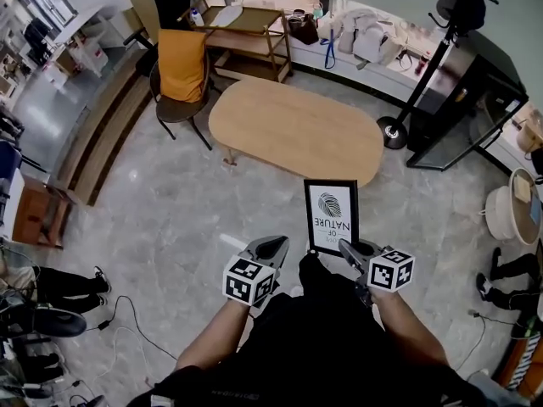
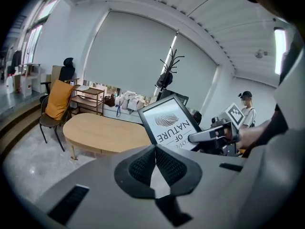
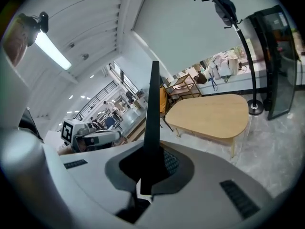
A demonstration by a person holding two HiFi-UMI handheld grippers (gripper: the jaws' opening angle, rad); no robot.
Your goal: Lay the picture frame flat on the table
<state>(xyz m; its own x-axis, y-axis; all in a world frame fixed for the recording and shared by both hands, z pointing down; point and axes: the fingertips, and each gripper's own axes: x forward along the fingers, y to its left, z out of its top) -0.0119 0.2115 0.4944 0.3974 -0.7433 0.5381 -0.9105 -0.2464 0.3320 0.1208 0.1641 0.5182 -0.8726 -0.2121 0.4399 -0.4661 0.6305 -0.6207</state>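
Note:
The picture frame is black with a white print that reads NATURE. It hangs upright in the air over the floor, short of the oval wooden table. My right gripper is shut on the frame's lower right edge. In the right gripper view the frame shows edge-on, rising from between the jaws. My left gripper is just left of the frame, shut and holding nothing. The left gripper view also shows the frame, the right gripper and the table.
A chair draped in orange cloth stands at the table's far left end, with a wooden shelf cart behind it. A coat stand and a black cabinet are at the right. Steps run along the left. A person's legs lie at the left.

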